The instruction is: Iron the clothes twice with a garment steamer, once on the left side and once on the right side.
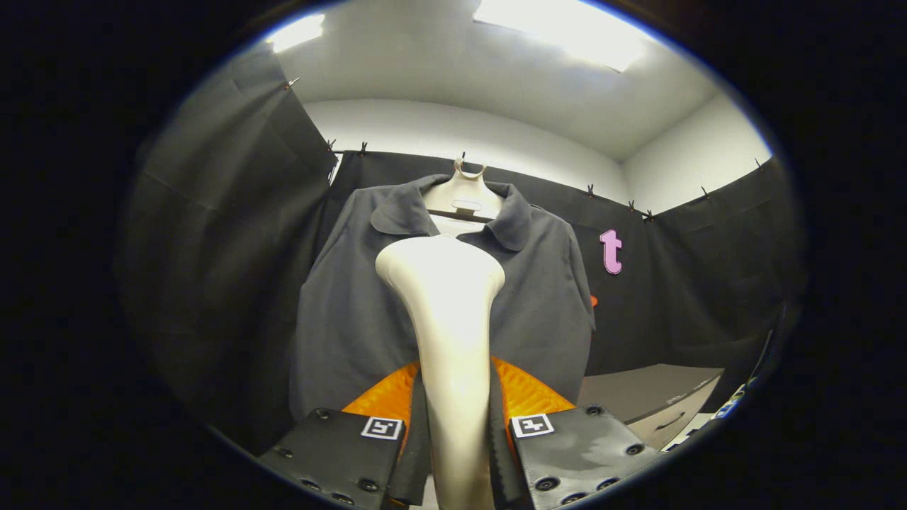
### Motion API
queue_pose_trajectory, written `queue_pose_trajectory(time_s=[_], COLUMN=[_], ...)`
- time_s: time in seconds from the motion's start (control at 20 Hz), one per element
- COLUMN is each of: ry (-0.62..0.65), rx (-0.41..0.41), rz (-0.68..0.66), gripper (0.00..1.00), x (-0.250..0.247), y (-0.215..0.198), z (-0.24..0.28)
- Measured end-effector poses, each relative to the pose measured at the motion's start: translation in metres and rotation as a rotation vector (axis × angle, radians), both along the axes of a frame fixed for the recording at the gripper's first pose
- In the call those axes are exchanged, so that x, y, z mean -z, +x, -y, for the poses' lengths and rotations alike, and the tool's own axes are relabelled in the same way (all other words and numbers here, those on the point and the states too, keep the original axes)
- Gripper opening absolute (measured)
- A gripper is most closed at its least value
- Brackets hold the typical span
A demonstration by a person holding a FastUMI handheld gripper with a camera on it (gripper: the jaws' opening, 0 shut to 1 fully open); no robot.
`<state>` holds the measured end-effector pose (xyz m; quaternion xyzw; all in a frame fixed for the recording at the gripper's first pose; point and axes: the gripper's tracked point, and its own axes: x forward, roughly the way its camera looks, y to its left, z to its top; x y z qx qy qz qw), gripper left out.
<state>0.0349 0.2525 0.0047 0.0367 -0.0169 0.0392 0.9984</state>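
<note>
- the steamer (448, 333) is a pale cream thing with a long handle, and it sits right between the gripper (457, 453) fingers, which both press on the handle, so the tongs are clamped narrow on it
- its wide head points up and forward, in front of the middle of the shirt's chest; can't tell if it's touching the cloth
- the shirt (354, 319) is dark grey with a collar, hanging front-on on a white hanger (464, 195)
- hanger hooks onto the top edge of the black cloth wall (227, 212) behind
- off past the shirt's edge, low down, there's a grey cabinet (652, 400) with a drawer handle
</note>
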Motion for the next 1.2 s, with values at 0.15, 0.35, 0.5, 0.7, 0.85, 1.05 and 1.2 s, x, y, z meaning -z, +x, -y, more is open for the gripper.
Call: queue_pose_trajectory(time_s=[0.15, 0.35, 0.5, 0.7, 0.85, 1.05, 1.2], ry=[-0.005, -0.007, -0.012, -0.034, -0.036, -0.028, -0.022], rx=[-0.034, -0.046, -0.068, -0.090, -0.080, -0.072, -0.070], rz=[-0.002, -0.015, -0.021, -0.029, -0.021, -0.040, -0.054], gripper=[0.42, 0.42, 0.42, 0.42, 0.42, 0.42, 0.42], x=[-0.002, 0.006, 0.015, 0.025, 0.028, 0.036, 0.045], y=[0.015, 0.036, 0.056, 0.066, 0.066, 0.066, 0.062], z=[-0.017, -0.024, -0.032, -0.043, -0.042, -0.040, -0.040])
